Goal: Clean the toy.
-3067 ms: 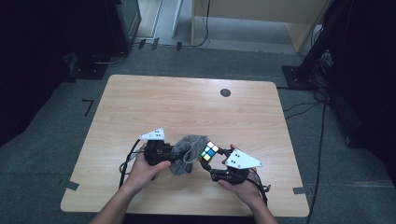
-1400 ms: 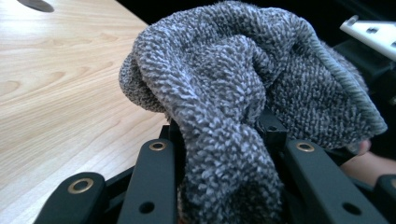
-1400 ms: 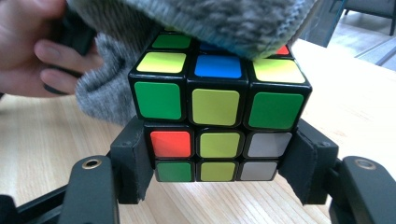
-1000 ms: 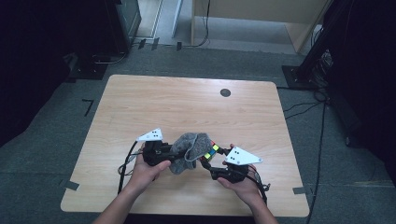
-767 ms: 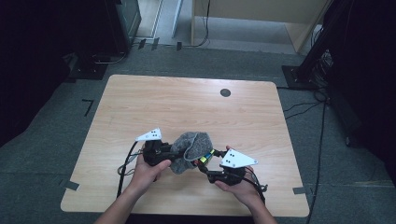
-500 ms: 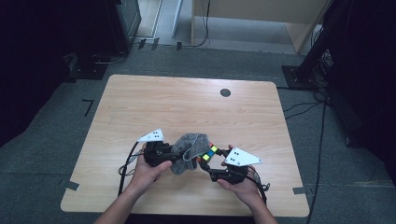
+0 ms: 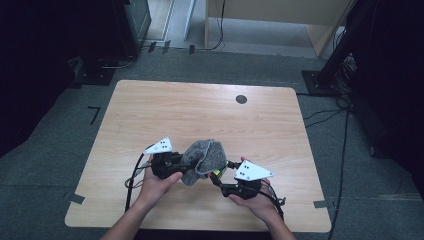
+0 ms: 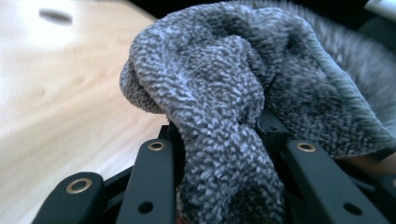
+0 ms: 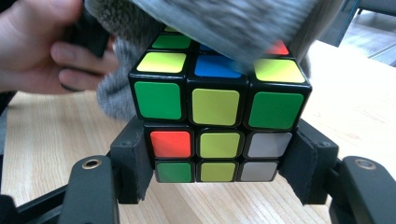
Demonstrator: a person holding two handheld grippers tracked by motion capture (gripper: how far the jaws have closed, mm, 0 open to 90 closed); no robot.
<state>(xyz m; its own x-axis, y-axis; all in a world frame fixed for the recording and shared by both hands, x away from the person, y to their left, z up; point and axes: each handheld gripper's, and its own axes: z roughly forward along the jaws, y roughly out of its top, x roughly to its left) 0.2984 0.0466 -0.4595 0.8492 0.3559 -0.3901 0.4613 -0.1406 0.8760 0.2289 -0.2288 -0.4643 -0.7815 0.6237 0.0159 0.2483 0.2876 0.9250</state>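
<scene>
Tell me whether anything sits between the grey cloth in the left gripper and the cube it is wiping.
Nothing visible does. The left gripper is clamped on the grey cloth, which drapes directly over the top of the cube held between the right gripper pads.

— What is sitting under it all?

— A light wooden table (image 7: 165, 115) is taking up the middle of the high view, with a small dark round disc (image 7: 241, 99) lying near its far edge, right of centre.

— And around it?

— Grey carpet (image 7: 60, 165) is spreading on every side. Strips of tape (image 7: 76, 198) are sticking to it at the near left corner, and a black L-shaped mark (image 7: 93, 114) is showing to the left. Cables (image 7: 320, 112) are trailing across the floor on the right, beside a black stand base (image 7: 322, 82). A pale wooden cabinet (image 7: 280, 15) is standing at the back.
</scene>
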